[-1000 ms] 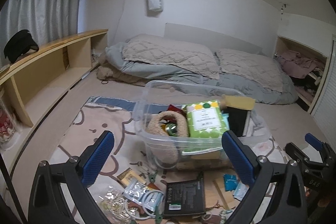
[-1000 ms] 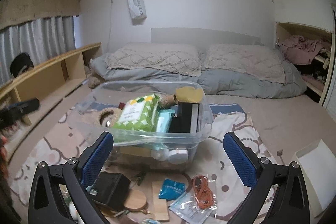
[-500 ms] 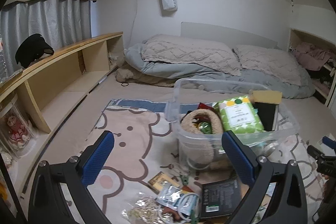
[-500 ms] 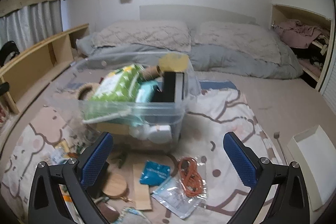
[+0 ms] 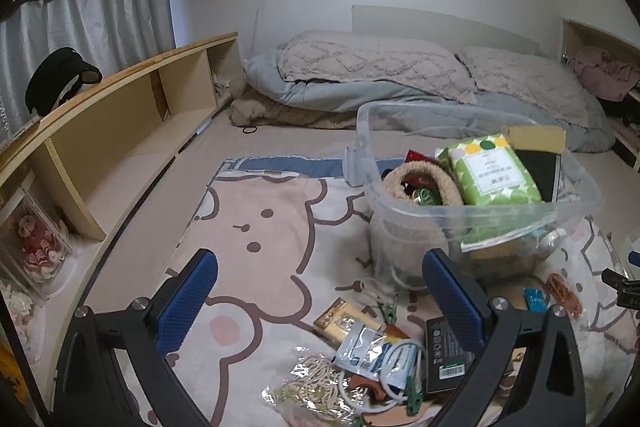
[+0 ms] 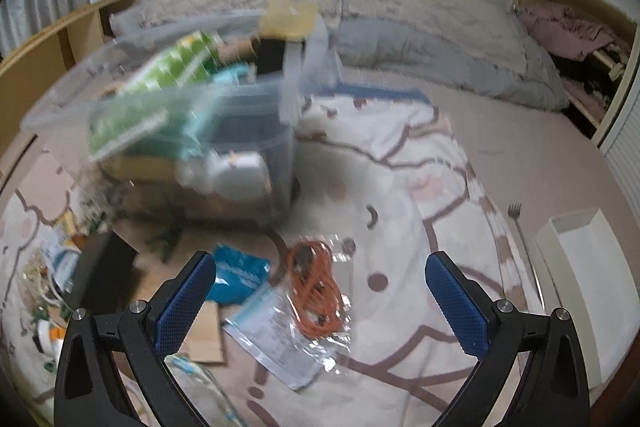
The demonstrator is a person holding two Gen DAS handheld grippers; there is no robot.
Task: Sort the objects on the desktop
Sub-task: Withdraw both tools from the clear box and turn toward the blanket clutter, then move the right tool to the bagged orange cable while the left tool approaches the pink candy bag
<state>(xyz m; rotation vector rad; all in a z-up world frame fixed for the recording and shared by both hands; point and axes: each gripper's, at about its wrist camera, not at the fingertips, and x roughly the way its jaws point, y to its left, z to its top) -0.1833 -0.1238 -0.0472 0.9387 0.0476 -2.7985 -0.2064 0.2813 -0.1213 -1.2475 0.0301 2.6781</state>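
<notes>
A: Status?

B: Both tongs empty, blue pads spread wide. Left tongs (image 5: 320, 291) hover over the near clutter on the blanket (image 5: 272, 227): a black box (image 5: 446, 355), a foil pouch with a white cable (image 5: 376, 347), a bag of beige cord (image 5: 320, 383), green clips (image 5: 412, 393), a gold packet (image 5: 340, 319).

A: Right side?

B: Right tongs (image 6: 320, 295) are above an orange cord in a clear bag (image 6: 316, 291), with a blue packet (image 6: 238, 275) just left of it. View is motion-blurred, so small items are hard to read.

A: Bin?

B: The clear bin (image 5: 480, 211) sits behind the clutter, already well filled: green tissue pack (image 5: 492, 171), a woven basket (image 5: 416, 183), black box under a yellow sponge. Beyond it, bedding against the wall.

A: Progress?

B: My read: more than half done. About a dozen loose items left on the blanket; a fork (image 6: 518, 231) and a white tray (image 6: 580, 267) lie off to the right.
</notes>
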